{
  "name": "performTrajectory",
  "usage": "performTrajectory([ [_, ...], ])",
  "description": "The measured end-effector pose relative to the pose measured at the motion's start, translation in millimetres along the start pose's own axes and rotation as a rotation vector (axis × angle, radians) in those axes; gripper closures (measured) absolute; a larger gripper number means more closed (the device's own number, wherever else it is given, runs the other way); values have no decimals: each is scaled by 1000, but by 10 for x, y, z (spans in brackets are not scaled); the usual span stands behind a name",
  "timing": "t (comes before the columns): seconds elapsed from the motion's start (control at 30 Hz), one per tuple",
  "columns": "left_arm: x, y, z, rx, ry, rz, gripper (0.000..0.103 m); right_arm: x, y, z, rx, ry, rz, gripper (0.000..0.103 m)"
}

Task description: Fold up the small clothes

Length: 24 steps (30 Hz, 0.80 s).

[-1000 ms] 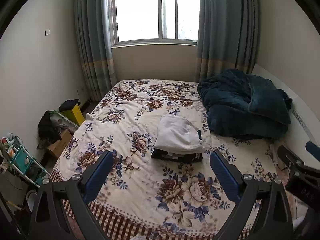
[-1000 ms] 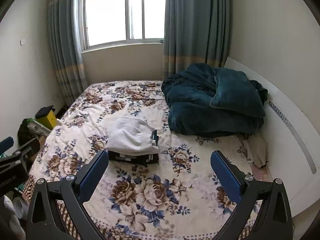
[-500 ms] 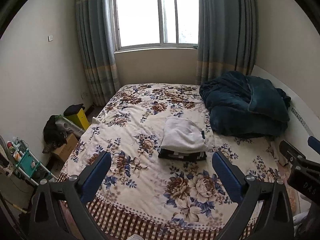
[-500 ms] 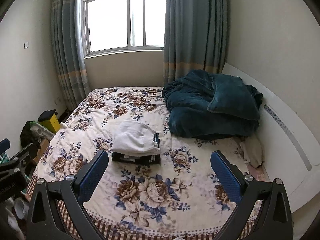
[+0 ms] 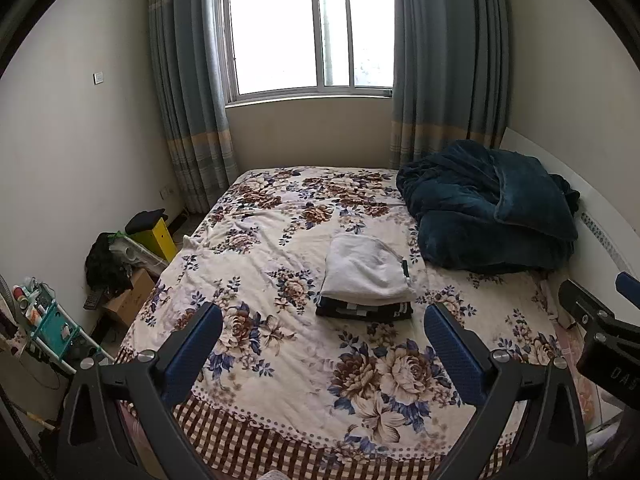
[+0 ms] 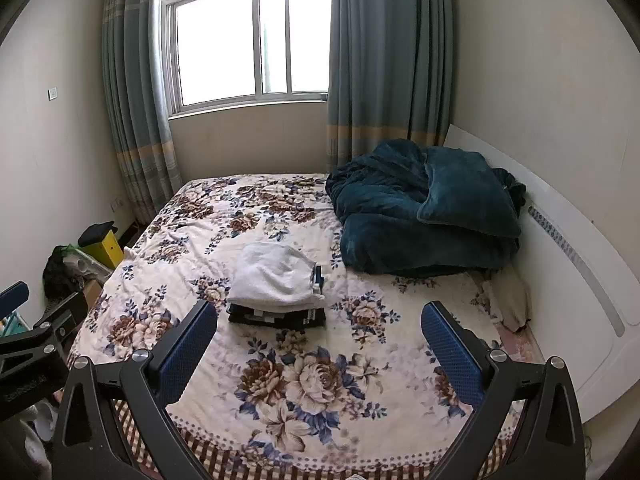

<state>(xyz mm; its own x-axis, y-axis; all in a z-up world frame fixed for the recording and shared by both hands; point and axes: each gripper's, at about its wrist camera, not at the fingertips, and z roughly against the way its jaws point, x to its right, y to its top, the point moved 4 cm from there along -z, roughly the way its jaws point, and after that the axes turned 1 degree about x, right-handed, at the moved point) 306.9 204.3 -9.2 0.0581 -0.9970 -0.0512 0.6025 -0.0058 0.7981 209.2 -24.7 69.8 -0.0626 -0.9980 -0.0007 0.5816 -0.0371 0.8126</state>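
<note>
Both the left gripper (image 5: 322, 322) and the right gripper (image 6: 319, 320) were spread wide and empty, held above the near edge of the floral bedspread (image 5: 280, 344). Ahead of both, between their blue pads, sat the folded stack (image 5: 366, 280): a soft white knit garment (image 6: 276, 272) on top of dark clothes (image 6: 276, 317). It looked light and limp, best pinched at a folded edge. A plush teal blanket (image 6: 424, 220) was heaped beyond, to the right.
</note>
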Motion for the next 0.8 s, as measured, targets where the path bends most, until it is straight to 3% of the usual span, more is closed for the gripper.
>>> performTrajectory([
  [0.8, 6, 47, -65, 4, 6, -3, 0, 25, 8, -137, -14, 26, 0, 0],
])
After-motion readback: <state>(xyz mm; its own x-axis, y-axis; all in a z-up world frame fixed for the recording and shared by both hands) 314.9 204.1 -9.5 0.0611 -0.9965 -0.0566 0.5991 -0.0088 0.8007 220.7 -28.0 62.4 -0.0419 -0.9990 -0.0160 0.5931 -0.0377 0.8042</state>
